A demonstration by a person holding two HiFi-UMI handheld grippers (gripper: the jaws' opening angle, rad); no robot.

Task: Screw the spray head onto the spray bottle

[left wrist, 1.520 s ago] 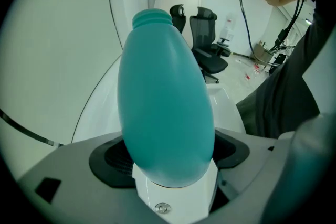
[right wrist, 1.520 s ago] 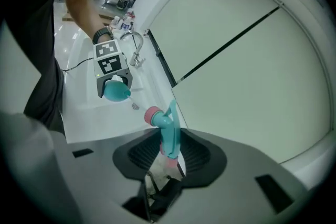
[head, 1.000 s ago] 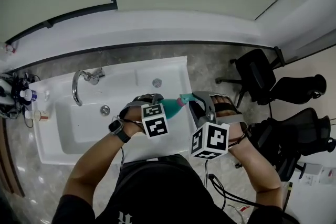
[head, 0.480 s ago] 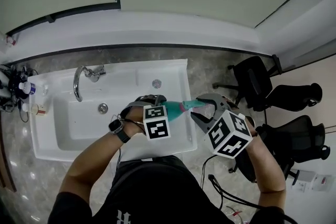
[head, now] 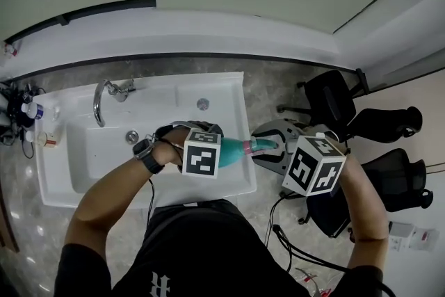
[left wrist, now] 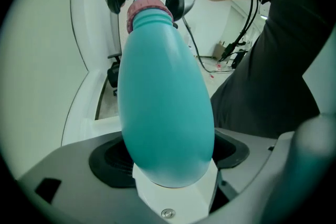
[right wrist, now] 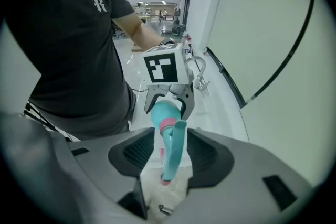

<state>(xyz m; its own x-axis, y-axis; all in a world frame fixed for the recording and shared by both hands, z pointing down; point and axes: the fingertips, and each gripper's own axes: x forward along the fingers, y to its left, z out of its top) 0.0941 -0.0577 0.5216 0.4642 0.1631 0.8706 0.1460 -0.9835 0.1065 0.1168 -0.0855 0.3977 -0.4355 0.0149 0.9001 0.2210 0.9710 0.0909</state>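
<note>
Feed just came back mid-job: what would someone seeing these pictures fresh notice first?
The teal spray bottle stands out, held in the air over the right edge of the white sink and clamped at its base by the left gripper. Its spray head sits on the pink-collared neck, between the jaws of the right gripper, which have just been opening and do not press on it.

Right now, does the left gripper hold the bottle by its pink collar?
No, the left gripper clamps the bottle's wide body; the pink collar sits beyond its jaws.
</note>
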